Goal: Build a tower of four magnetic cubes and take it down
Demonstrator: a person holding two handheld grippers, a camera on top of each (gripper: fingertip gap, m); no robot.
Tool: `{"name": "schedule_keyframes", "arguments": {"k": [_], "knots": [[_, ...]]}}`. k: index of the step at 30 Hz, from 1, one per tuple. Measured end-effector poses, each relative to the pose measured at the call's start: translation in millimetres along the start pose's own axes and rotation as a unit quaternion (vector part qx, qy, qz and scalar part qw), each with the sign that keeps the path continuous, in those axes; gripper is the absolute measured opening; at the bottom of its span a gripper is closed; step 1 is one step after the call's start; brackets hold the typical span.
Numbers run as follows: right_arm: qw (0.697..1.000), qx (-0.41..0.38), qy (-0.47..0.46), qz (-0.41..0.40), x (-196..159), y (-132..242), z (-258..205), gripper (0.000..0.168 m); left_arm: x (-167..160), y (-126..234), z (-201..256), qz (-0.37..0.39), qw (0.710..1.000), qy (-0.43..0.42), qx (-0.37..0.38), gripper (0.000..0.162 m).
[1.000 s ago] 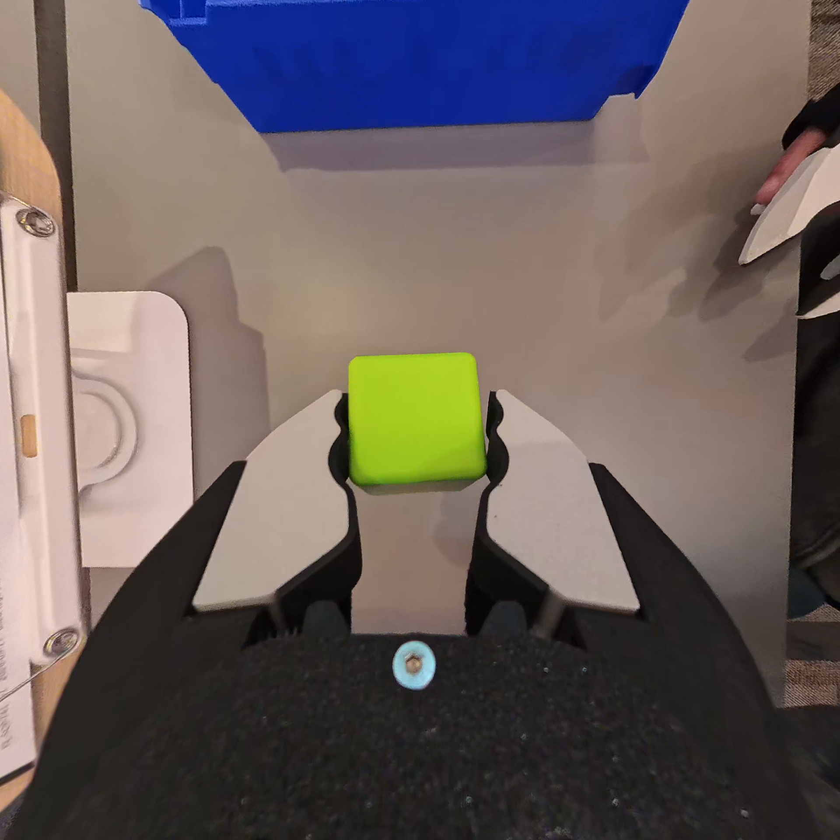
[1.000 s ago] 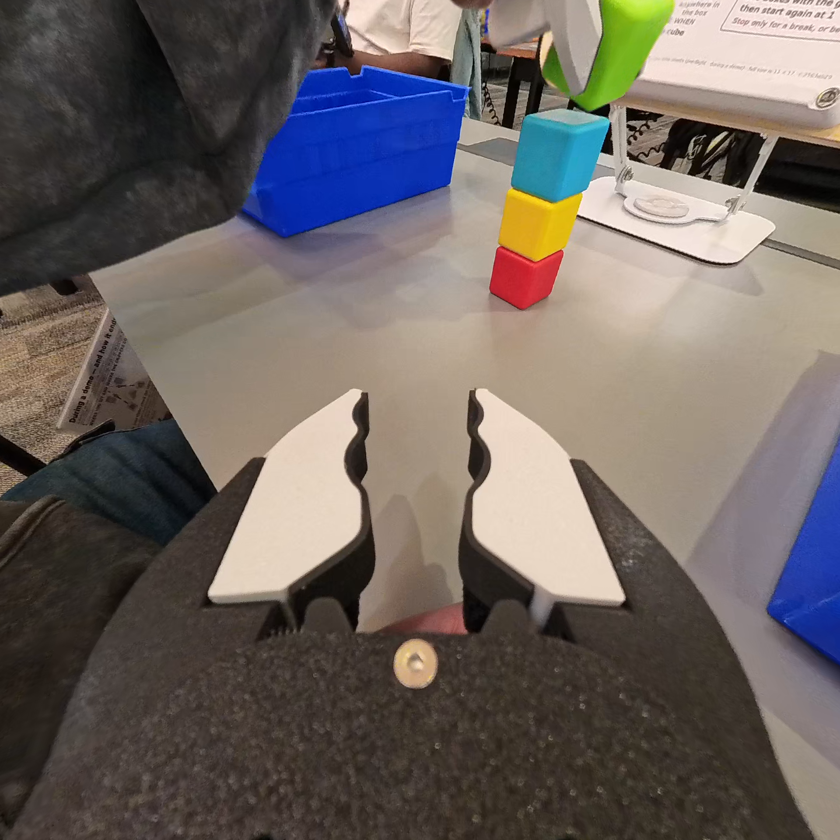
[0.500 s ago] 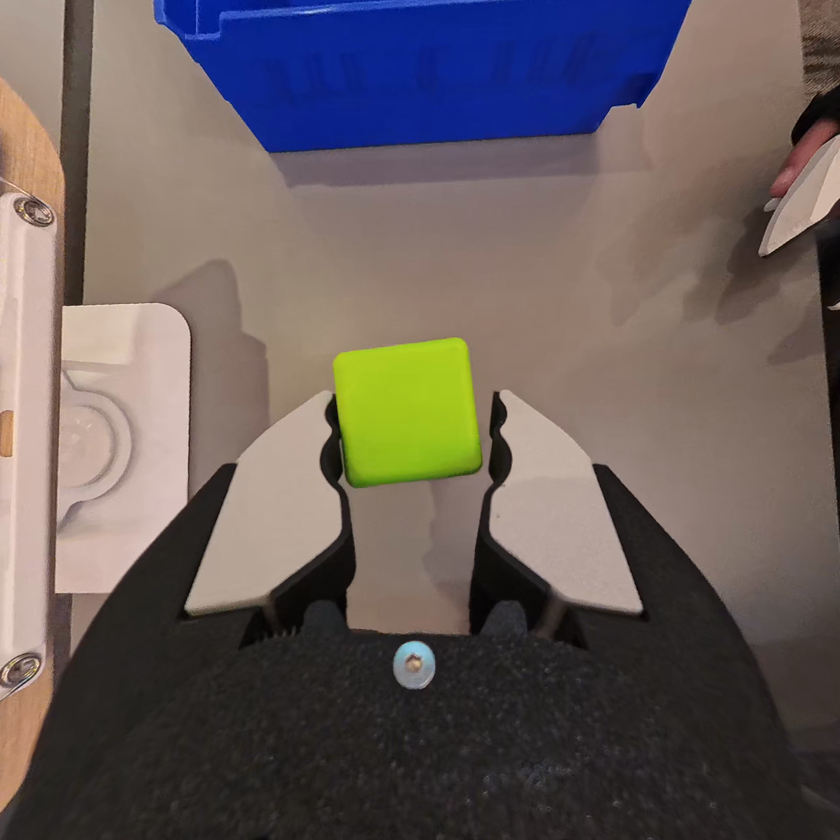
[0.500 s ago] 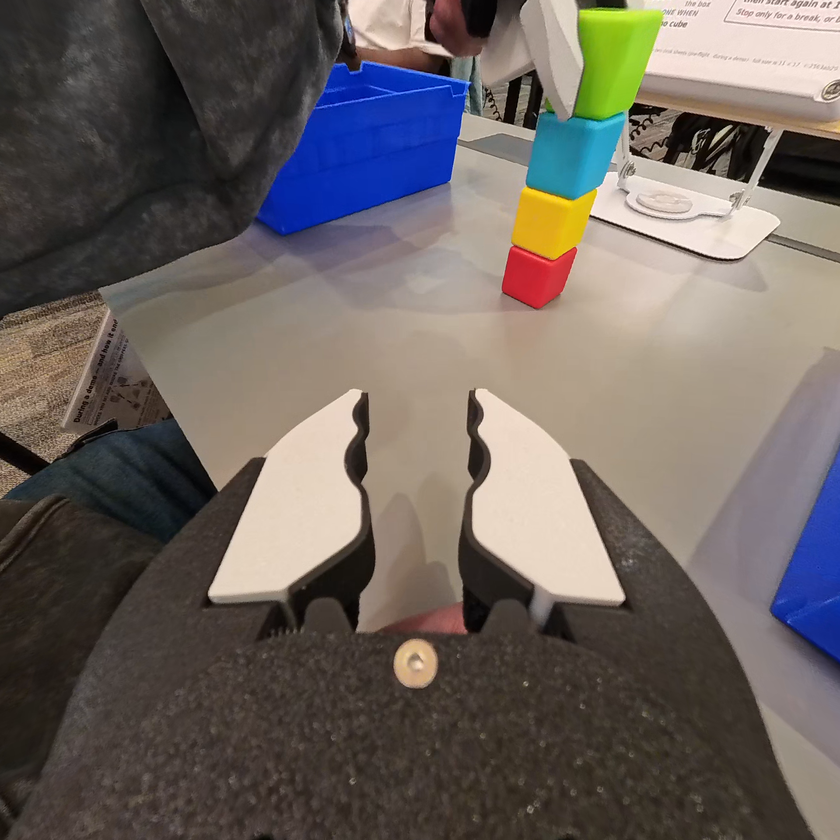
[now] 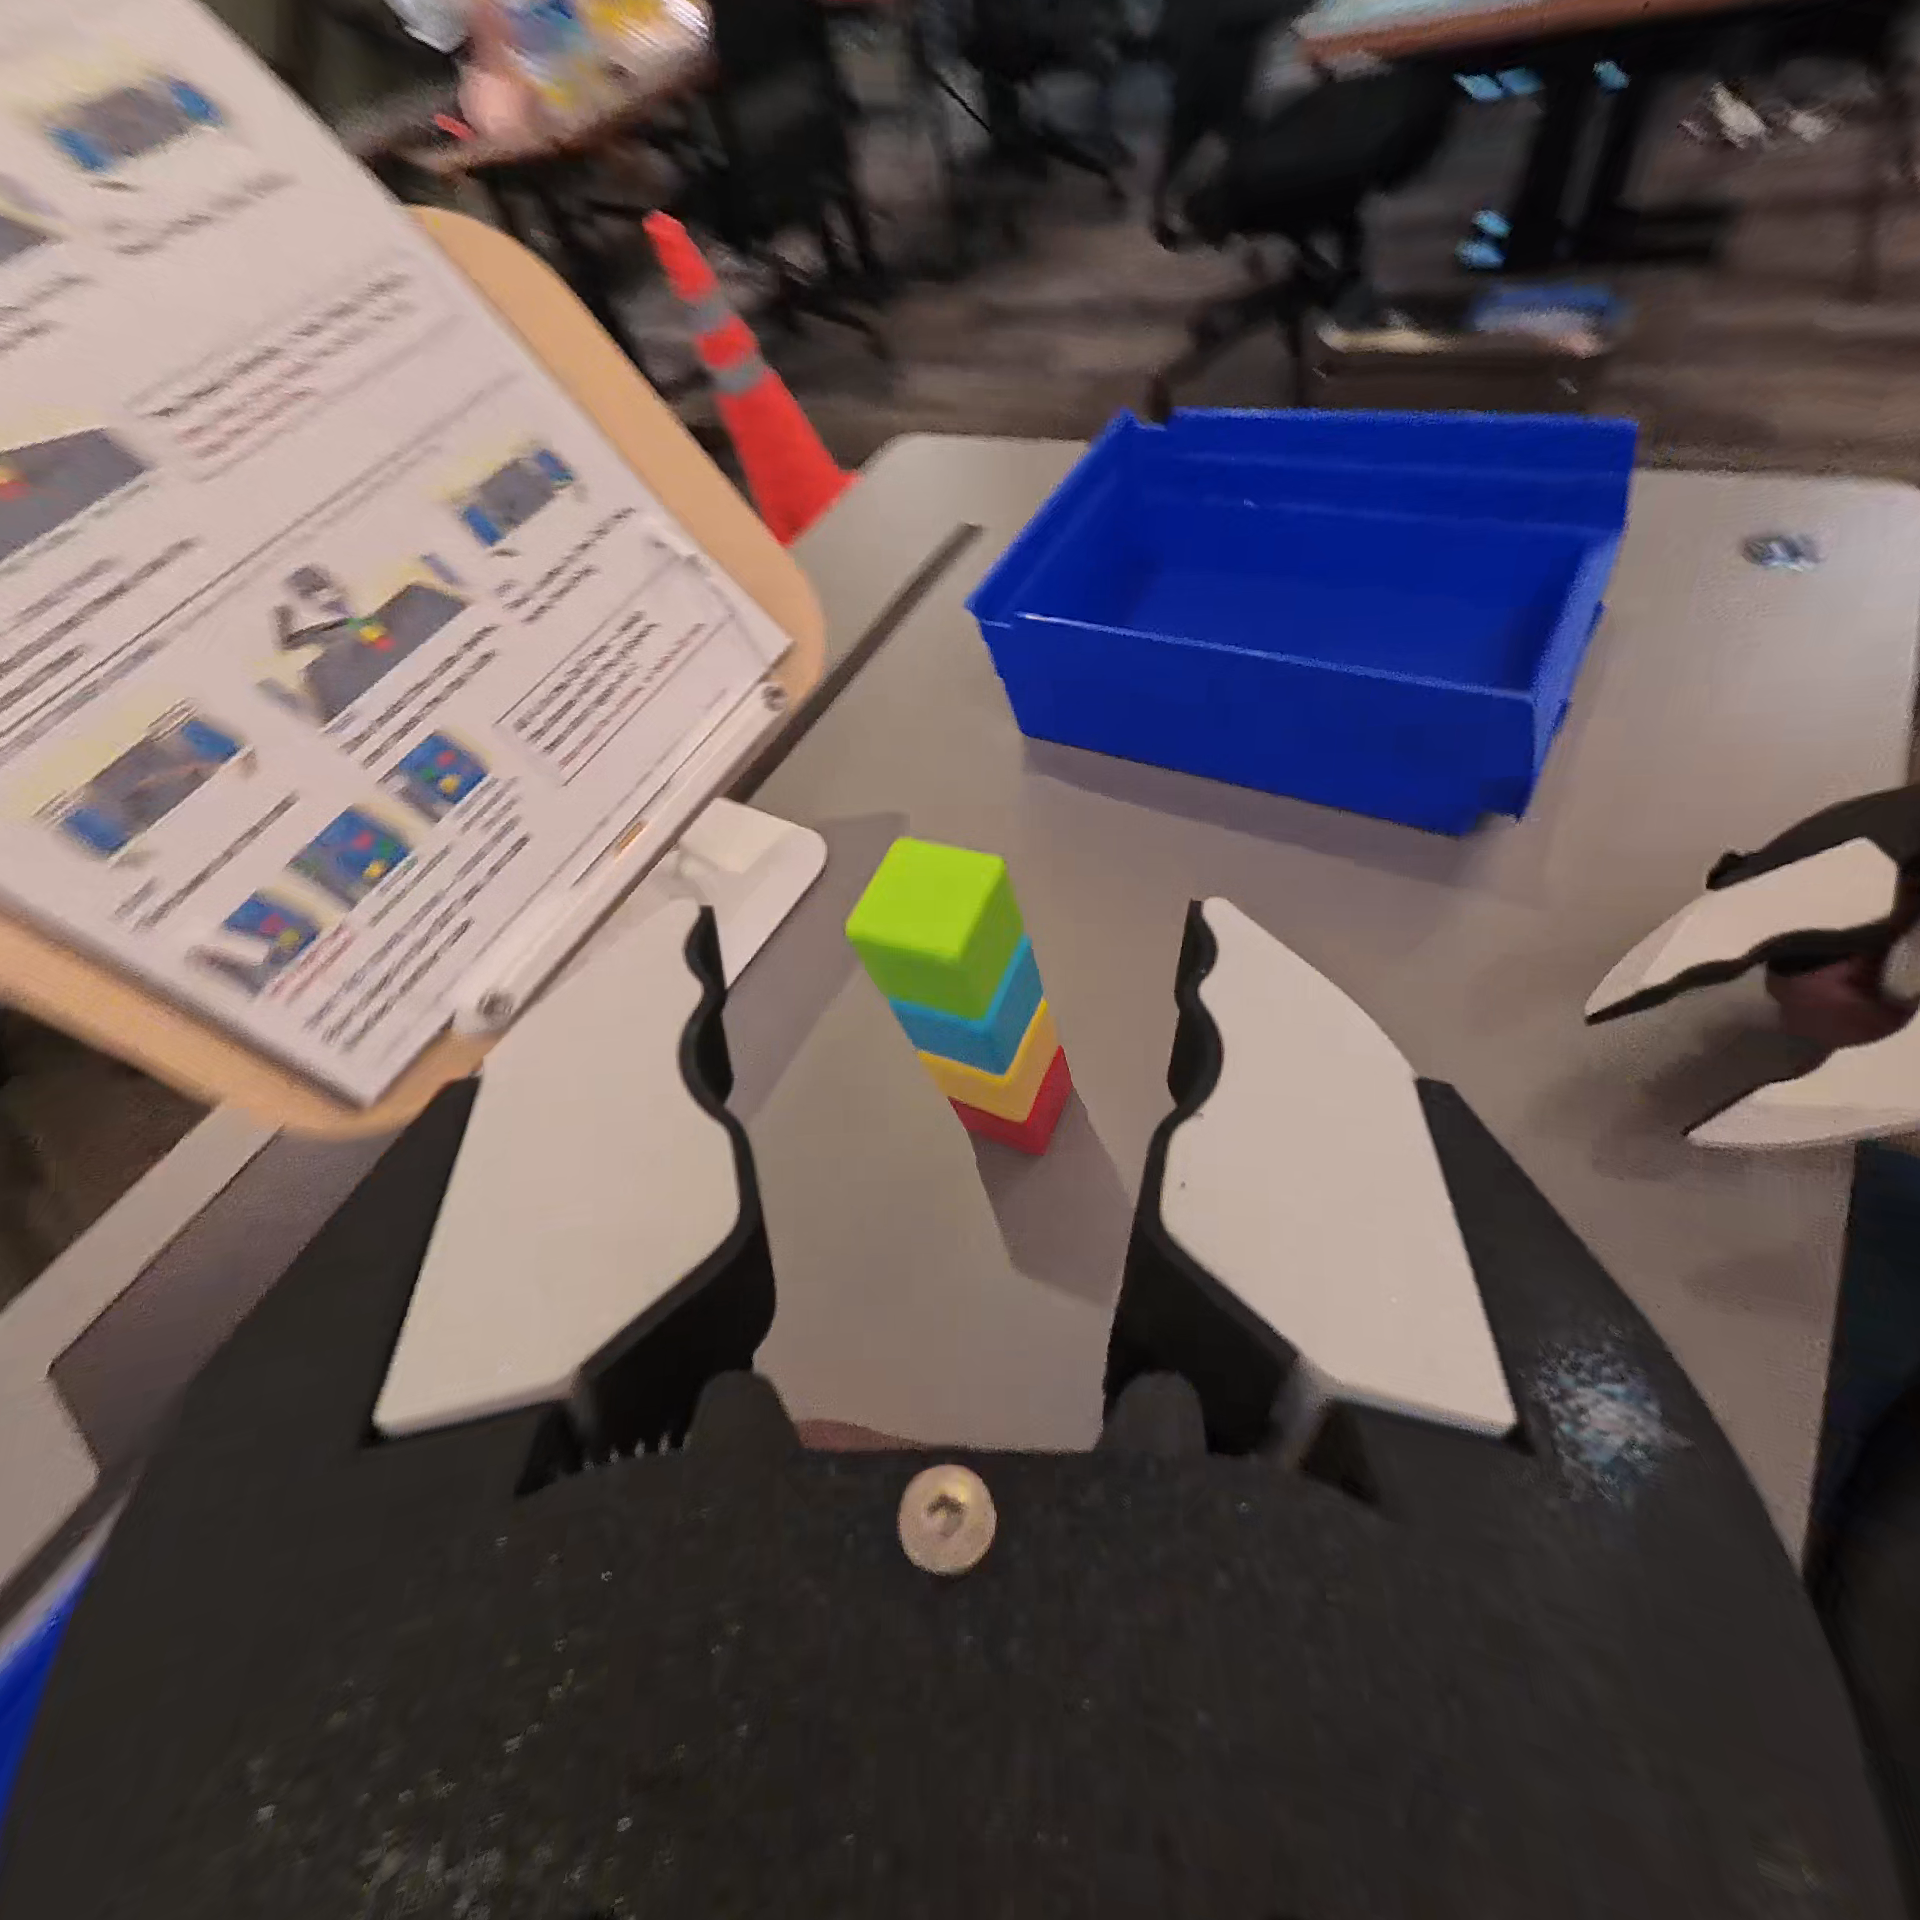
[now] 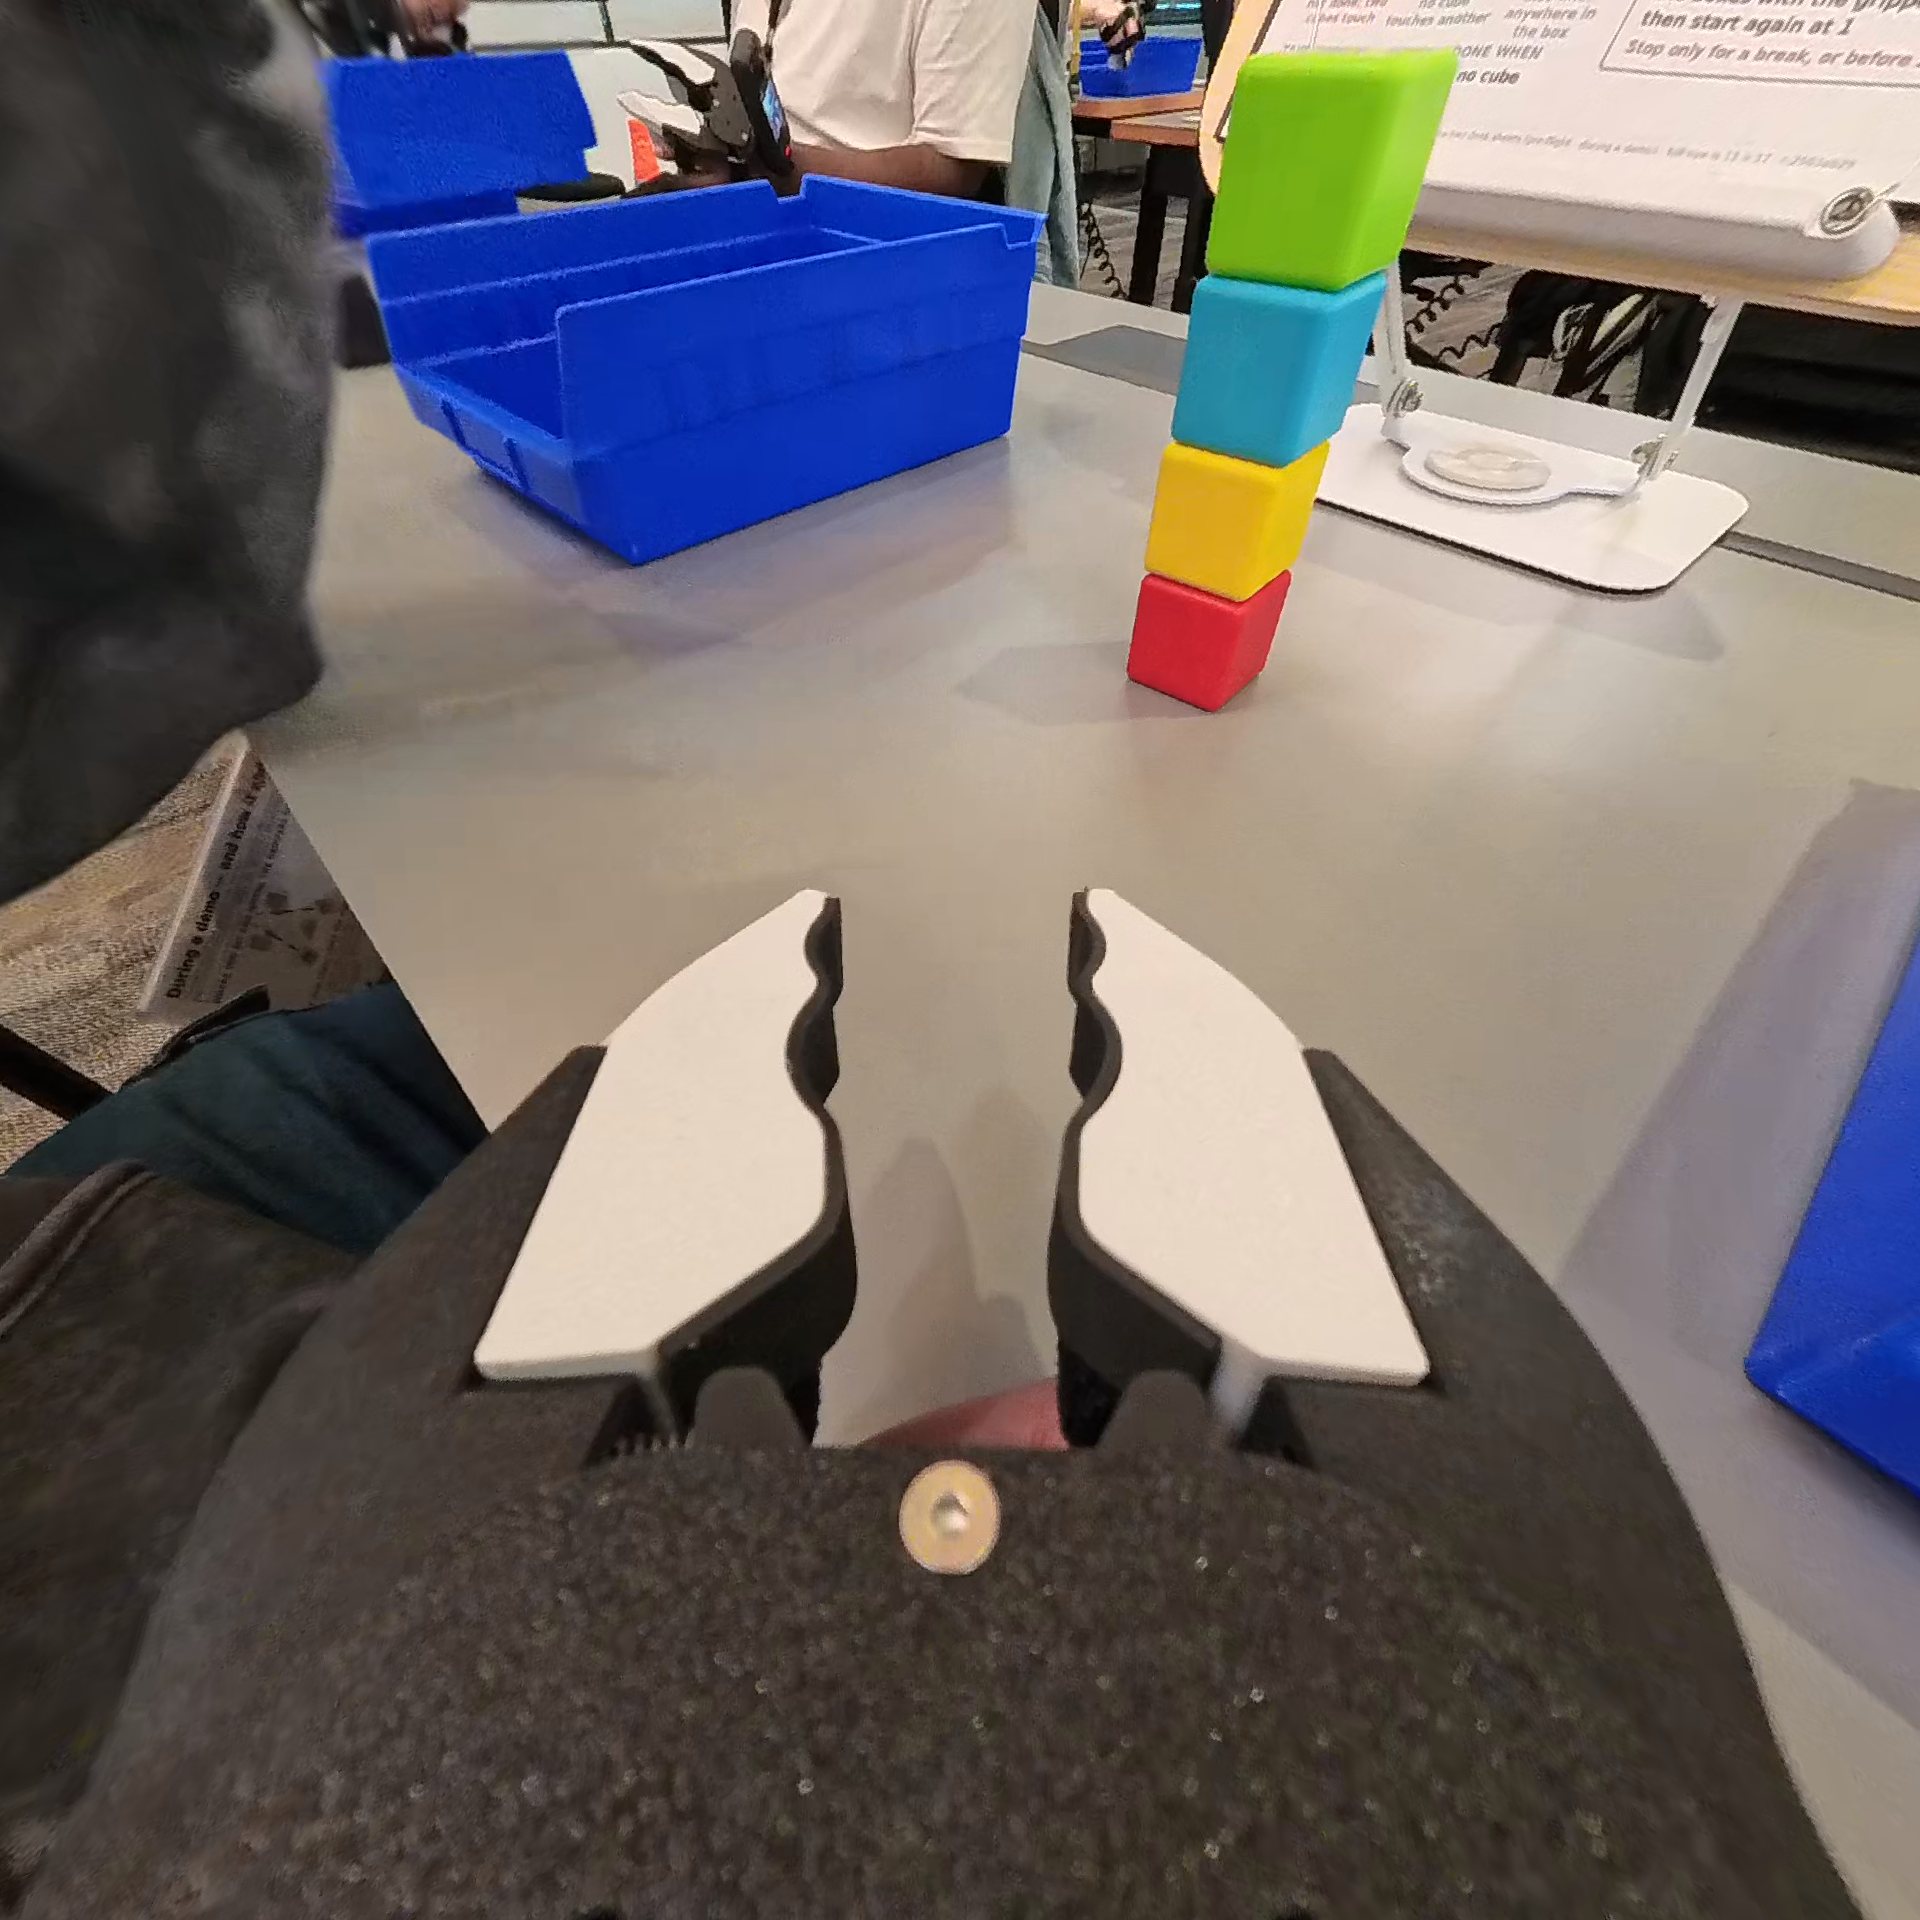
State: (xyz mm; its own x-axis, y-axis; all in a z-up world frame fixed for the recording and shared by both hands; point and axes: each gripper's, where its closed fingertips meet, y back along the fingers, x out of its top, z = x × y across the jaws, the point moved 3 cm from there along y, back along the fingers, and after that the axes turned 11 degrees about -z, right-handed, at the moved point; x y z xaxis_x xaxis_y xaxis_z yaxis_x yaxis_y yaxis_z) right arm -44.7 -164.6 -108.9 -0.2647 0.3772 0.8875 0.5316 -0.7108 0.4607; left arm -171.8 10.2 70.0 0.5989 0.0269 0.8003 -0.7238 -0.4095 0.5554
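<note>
Four matte, round-edged cubes were stacked mid-frame: green cube topmost, red cube lowest. The left gripper was spread wide and empty; the right gripper was held narrowly parted.

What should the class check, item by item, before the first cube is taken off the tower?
1. Four cubes stacked: green cube on blue cube, yellow cube, red cube. Ok.
2. Tower stands free, with no gripper touching it. Ok.
3. Left hand-held gripper open and empty. Ok.
4. Right hand-held gripper open and empty. Ok.
5. Cubes squarely lined up: the wide-angle lens bends the view. Cannot tell.
6. Blue bin beside the tower empty where seen. Ok.
</note>
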Motion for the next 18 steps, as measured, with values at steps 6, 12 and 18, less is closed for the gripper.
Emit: {"name": "schedule_keyframes", "arguments": {"k": [6,12,18], "knots": [[1.000,-0.015,0.000,0.002,0.5,0.5,2.1,0.042,-101.8,49.5,64.0,0.051,0.979,0.135,0.141,0.069],[0.999,-0.040,0.005,0.010,2.2,1.5,5.1,0.042,-197.5,39.4,135.3,0.043,0.955,0.254,0.146,0.070],[0.999,-0.044,0.003,0.009,3.4,-1.9,5.8,0.043,-204.6,37.2,146.8,0.056,0.954,0.254,0.149,0.072]]}}
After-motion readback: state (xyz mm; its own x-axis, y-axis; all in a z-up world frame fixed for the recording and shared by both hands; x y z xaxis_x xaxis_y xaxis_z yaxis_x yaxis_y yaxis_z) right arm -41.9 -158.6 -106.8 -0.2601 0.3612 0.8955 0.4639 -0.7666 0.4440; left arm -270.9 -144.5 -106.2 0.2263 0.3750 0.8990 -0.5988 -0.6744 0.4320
